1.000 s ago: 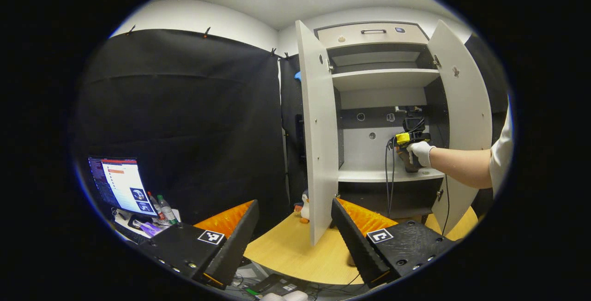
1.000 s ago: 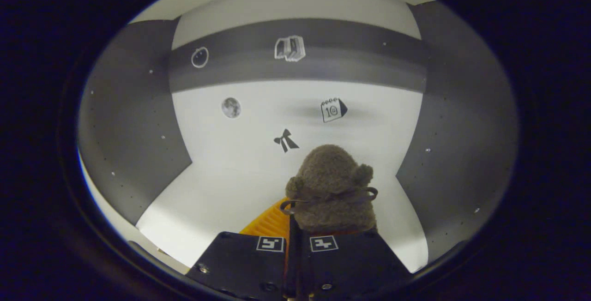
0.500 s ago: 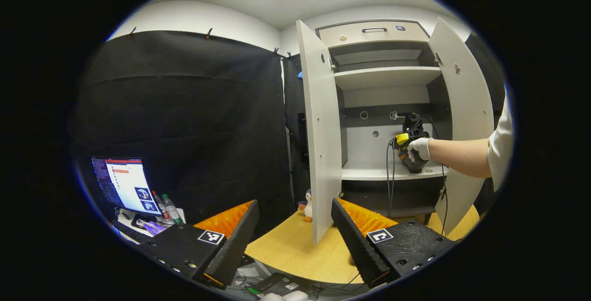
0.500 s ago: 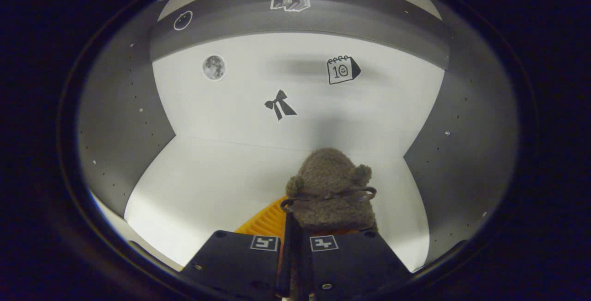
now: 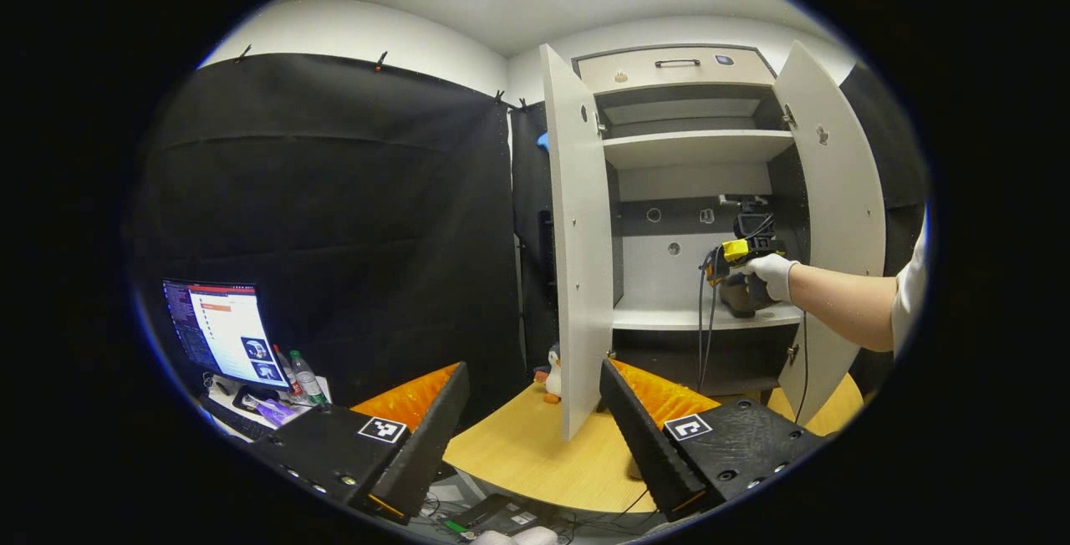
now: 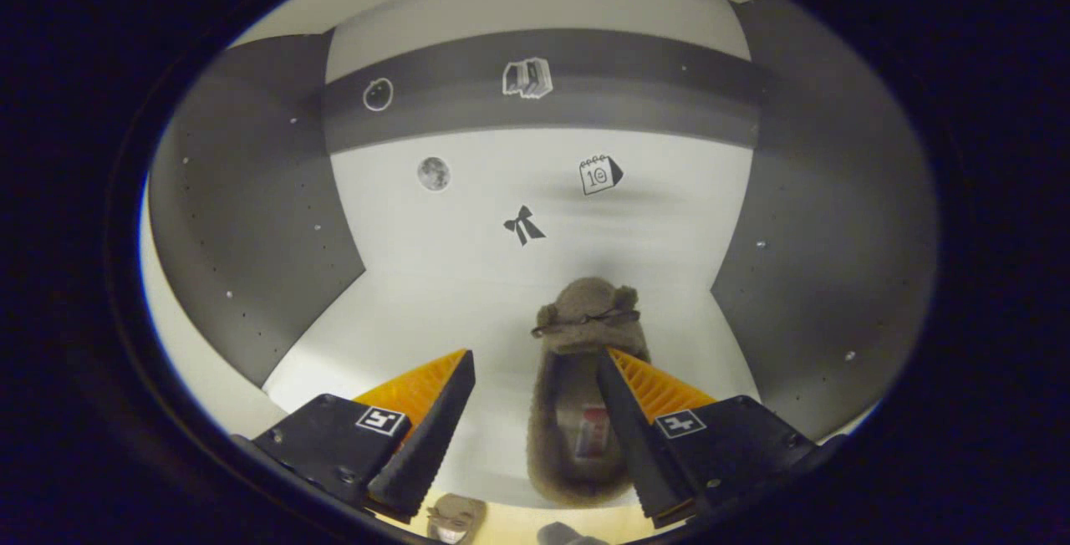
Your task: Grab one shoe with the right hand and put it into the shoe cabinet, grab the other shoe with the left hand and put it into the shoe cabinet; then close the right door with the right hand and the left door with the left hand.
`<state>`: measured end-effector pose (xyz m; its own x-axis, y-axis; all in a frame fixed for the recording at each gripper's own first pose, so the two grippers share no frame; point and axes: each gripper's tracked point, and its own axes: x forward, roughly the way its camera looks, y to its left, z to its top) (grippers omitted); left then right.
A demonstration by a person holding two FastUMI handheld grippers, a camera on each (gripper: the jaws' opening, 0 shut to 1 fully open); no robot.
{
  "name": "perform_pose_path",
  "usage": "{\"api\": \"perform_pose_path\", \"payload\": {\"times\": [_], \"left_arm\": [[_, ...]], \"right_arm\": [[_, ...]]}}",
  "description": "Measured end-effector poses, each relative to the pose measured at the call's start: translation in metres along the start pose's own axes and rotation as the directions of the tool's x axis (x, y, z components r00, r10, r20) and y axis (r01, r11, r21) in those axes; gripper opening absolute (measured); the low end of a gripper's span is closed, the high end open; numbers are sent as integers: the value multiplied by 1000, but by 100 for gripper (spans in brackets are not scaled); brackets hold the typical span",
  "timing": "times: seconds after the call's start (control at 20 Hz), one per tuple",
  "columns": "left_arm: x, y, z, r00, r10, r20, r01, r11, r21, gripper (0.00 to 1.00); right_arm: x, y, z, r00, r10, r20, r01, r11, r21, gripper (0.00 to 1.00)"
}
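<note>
A brown fuzzy slipper [image 6: 581, 332] lies on the white shelf [image 6: 418, 311] inside the shoe cabinet, toe toward the back wall. My right gripper [image 6: 535, 357] is open, its fingers on either side of the slipper's heel without pressing on it. The other slipper [image 6: 456, 516] shows at the bottom edge, on the table below. In the left gripper view, the cabinet stands with its left door [image 5: 578, 252] and right door [image 5: 836, 211] open. A gloved hand holds the right gripper [image 5: 746, 257] over the shelf [image 5: 669, 318]. My left gripper [image 5: 531, 394] is open and holds nothing.
A round wooden table [image 5: 527, 457] stands in front of the cabinet, with a small penguin toy [image 5: 552, 374] by the left door. A monitor [image 5: 221, 332] and bottles [image 5: 299, 374] sit at the lower left. Cables hang from the right gripper.
My right gripper has opened, let go of the slipper and drawn back a little. The slipper now rests on the shelf. The left gripper has hardly moved.
</note>
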<state>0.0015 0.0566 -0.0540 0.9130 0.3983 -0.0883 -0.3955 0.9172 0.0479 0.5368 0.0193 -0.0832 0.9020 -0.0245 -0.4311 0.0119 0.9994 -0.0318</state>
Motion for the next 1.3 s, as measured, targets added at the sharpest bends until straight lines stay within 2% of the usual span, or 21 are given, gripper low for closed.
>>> {"api": "perform_pose_path", "payload": {"times": [0.1,0.15,0.2,0.55,0.9,1.0,1.15,1.3], "left_arm": [[-2,2,-1,1000,-15,-1,15,1000,-3,96],[-4,4,0,1000,-25,2,25,1000,-3,96],[-4,5,0,999,-32,4,32,999,-2,96],[-11,17,-7,993,-115,4,115,993,-1,96],[-5,23,-36,972,-235,-7,235,972,17,96],[4,19,-51,964,-266,-23,266,964,16,96],[21,1,-74,952,-302,-53,303,953,9,96],[43,-36,-105,929,-354,-110,357,934,3,96]], "right_arm": [[-26,-1,9,996,-5,83,7,1000,-17,93],[-41,-1,10,993,0,115,2,1000,-18,98],[-57,0,14,989,9,147,-8,1000,-8,98],[-195,21,-1,949,128,287,-138,990,13,98],[-328,3,-51,901,117,417,-120,993,-19,98],[-359,-9,-78,901,102,422,-90,995,-48,99],[-384,-25,-121,915,96,392,-67,994,-87,99],[-407,-38,-152,925,107,364,-84,993,-77,100]]}}
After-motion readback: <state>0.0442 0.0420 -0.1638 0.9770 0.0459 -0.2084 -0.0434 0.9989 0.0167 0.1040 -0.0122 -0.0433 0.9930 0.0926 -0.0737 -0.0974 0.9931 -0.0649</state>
